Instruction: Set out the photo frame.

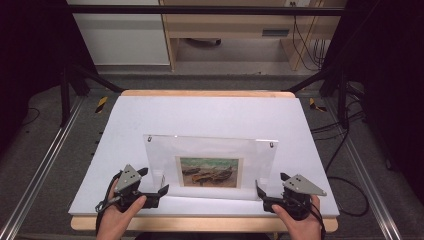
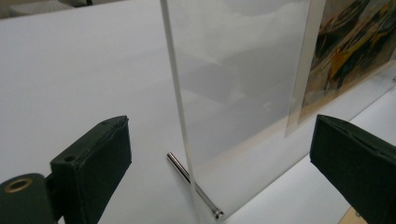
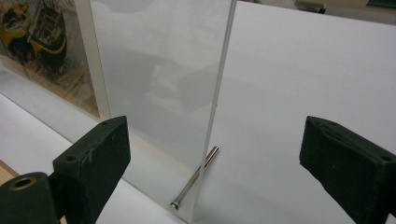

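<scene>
Jaws of both the left gripper (image 1: pixel 159 191) and right gripper (image 1: pixel 260 192) gape wide astride the side edges of the upright clear picture frame (image 1: pixel 210 150), which looks stiff, slippery and scratch-prone, best pinched at those edges.

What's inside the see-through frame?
A painting of boats sits inside the clear frame. Metal pins poke through its bottom corners. What's behind the painting is hidden.

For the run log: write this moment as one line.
scene: clear acrylic frame upright on white table | left gripper: open, astride frame's left edge | right gripper: open, astride right edge
</scene>
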`<state>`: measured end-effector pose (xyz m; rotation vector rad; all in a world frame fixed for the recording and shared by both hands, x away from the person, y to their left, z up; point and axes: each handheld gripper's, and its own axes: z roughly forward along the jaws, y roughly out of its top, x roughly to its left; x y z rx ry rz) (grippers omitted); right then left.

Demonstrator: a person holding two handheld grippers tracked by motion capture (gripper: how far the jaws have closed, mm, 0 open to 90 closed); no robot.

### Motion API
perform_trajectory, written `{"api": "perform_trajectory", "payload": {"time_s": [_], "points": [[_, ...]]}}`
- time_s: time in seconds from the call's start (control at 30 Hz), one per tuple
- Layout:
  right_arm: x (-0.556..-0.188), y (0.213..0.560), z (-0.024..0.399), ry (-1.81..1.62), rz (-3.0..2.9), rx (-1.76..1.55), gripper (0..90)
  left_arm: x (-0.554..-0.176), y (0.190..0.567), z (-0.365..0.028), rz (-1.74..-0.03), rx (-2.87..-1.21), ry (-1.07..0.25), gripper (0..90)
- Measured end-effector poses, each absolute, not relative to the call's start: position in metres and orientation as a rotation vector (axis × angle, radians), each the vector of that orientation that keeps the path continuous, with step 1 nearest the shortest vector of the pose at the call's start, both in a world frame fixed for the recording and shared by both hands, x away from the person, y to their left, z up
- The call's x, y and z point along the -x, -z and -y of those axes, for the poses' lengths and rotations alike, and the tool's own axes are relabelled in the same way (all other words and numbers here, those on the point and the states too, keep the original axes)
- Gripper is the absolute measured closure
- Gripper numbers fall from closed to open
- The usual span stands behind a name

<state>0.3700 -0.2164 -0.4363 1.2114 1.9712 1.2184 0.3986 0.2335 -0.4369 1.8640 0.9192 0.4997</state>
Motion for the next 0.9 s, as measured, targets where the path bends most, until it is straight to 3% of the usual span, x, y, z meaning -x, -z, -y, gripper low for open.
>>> {"api": "perform_trajectory", "payload": {"time_s": [0.23, 0.5, 0.9], "points": [[-0.361, 0.436, 0.235, -1.202, -1.925, -1.211, 6.4, -0.401, 0.431, -0.261, -0.931, -1.818, -0.504, 4.5], [-0.358, 0.441, 0.258, -1.126, -1.880, -1.297, 10.7, -0.410, 0.434, -0.290, -1.023, -1.786, -0.580, 4.9], [-0.410, 0.457, 0.275, -0.880, -1.725, -1.337, 12.8, -0.466, 0.453, -0.303, -1.147, -1.828, -0.787, 4.7]]}}
